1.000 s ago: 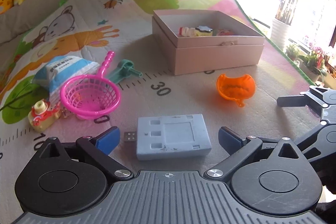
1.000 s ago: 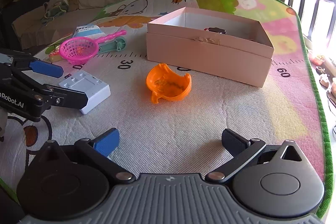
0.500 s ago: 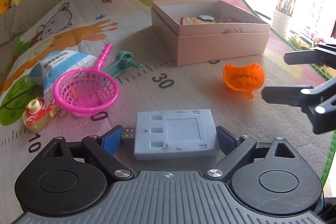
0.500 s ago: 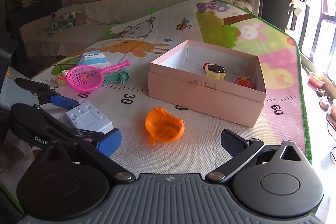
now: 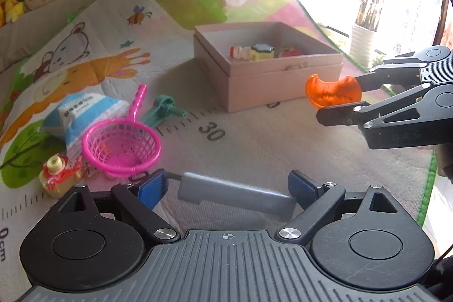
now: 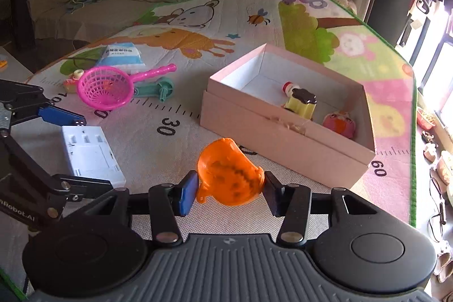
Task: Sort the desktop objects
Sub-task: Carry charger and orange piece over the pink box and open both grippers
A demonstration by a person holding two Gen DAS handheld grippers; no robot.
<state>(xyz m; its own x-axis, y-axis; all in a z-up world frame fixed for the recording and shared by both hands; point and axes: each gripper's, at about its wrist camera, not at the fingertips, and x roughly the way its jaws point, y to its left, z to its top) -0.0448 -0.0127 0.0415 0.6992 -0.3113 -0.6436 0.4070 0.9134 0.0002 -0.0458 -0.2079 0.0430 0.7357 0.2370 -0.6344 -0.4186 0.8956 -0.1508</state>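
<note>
Both tongs now hold things lifted off the mat: right tongs [image 6: 230,196] closing on the orange cup [image 6: 229,174], left tongs [image 5: 226,188] clamped wide around the grey adapter [image 5: 235,196], near the pink box [image 6: 283,143].

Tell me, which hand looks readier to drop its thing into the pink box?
Probably the right. The right gripper, its jaws closing, has the orange toy between them, close to the pink box. The left gripper holds the grey block farther from it.
</note>
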